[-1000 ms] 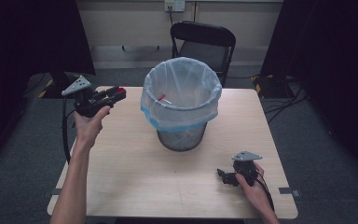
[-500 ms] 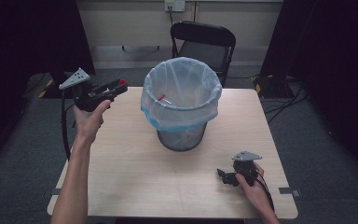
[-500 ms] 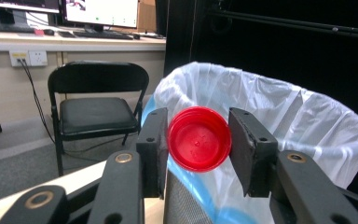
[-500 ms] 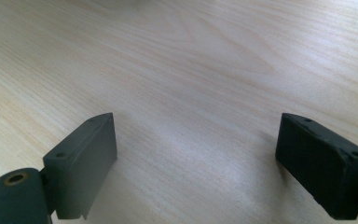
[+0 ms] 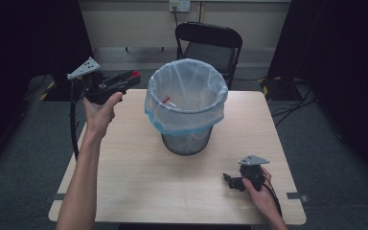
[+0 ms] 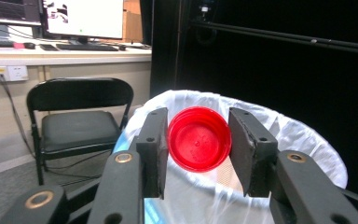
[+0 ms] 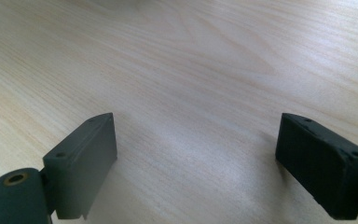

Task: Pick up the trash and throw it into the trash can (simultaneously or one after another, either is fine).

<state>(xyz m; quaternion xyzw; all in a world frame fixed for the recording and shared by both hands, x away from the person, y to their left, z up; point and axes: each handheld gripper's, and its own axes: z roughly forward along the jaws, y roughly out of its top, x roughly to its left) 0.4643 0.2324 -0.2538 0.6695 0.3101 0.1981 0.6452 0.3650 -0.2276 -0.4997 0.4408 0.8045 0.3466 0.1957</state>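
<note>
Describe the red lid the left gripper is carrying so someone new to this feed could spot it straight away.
Start at the mesh wastebasket lined with a white bag at the middle of the wooden table. To its left, raised off the table, the left gripper points at the basket. The small round red lid sits clamped between its black jaws, hollow side facing the camera, the only bright red disc there.

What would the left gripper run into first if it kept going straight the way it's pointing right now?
Probably the trash bin. The left gripper, holding a red lid, points at the white bag's near rim. Nothing lies between in the high view, though its height against the rim is hard to judge.
</note>
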